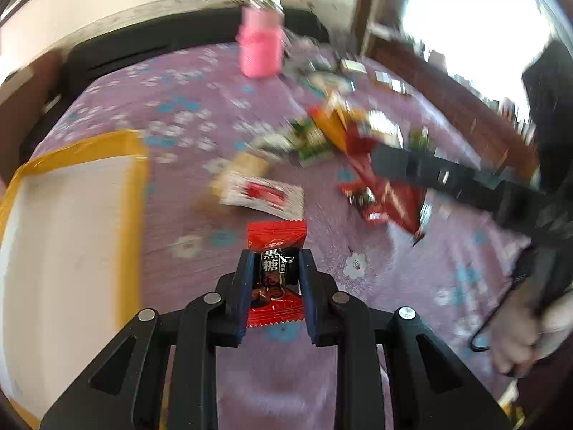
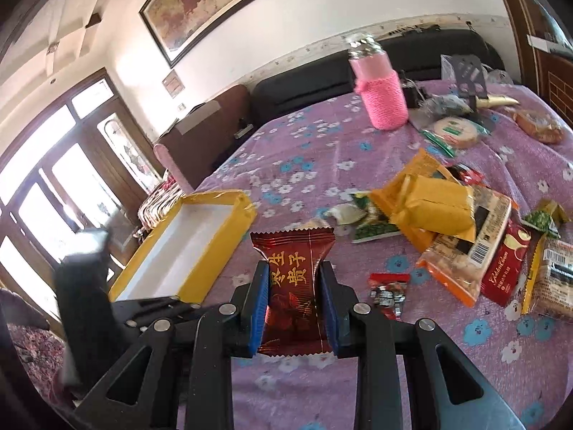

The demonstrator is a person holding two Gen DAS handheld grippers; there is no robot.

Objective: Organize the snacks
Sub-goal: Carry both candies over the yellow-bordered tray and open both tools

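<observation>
My left gripper (image 1: 275, 258) is shut on a red and black candy packet (image 1: 275, 272) and holds it above the purple flowered tablecloth (image 1: 200, 107), right of the yellow-rimmed white box (image 1: 64, 222). My right gripper (image 2: 294, 268) is shut on a dark red candy packet with gold characters (image 2: 293, 286), held above the cloth right of the same box (image 2: 186, 247). The right gripper also shows in the left wrist view (image 1: 379, 159) as a black bar at the right. The left gripper's body shows at the lower left of the right wrist view.
A pile of loose snack packets (image 2: 458, 222) lies right of centre, with a small red candy (image 2: 388, 290) near my right gripper. A white and red packet (image 1: 263, 195) lies ahead of my left gripper. A pink knitted bottle (image 2: 381, 93) stands at the back. A black sofa (image 2: 322, 82) lies beyond the table.
</observation>
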